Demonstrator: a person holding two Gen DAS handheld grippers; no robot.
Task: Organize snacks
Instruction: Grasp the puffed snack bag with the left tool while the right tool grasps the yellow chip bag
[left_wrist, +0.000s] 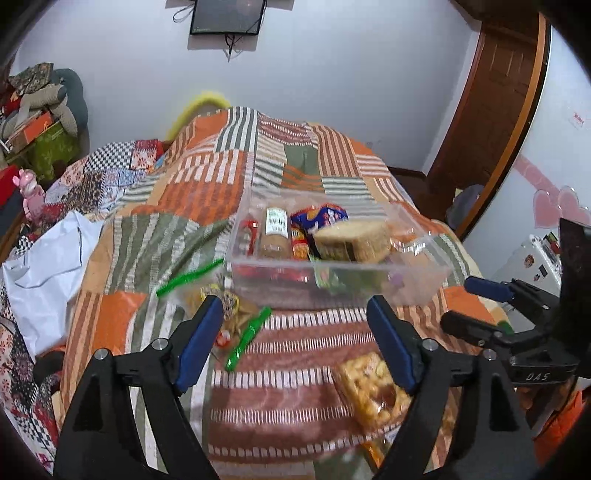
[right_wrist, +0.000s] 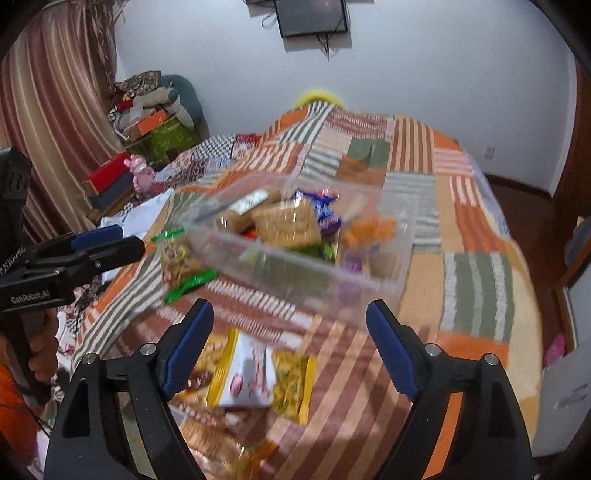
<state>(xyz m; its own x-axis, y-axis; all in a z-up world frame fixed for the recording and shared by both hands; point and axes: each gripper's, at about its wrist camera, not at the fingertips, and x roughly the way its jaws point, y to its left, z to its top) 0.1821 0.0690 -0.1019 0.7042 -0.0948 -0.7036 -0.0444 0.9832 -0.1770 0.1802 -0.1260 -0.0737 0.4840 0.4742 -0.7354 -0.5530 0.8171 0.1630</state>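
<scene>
On a bed covered by a patchwork quilt (left_wrist: 207, 184) of orange, green and white stripes, a clear plastic bin (left_wrist: 417, 280) sits already loaded with snacks: a tall labelled jar (left_wrist: 275, 232), a blue packet (left_wrist: 325, 216) and a tan block of wrapped crackers (left_wrist: 354, 240) lean together inside it. The left gripper (left_wrist: 295, 343) hovers just short of the bin, its blue-padded jaws spread wide and holding nothing. Between its fingers and the bin's near wall lies a bag with a green zip strip (left_wrist: 236, 314), resting on the quilt beside the bin's left corner. An orange snack pack (left_wrist: 369, 391) lies near the gripper's right finger. From the right wrist view, the right gripper (right_wrist: 290, 345) also stands wide open and empty above the quilt, with a white-and-yellow packet (right_wrist: 255, 376) lying flat between its fingers, near the bin (right_wrist: 295, 266). A dark wall screen (left_wrist: 227, 16) hangs above the bed's far end
</scene>
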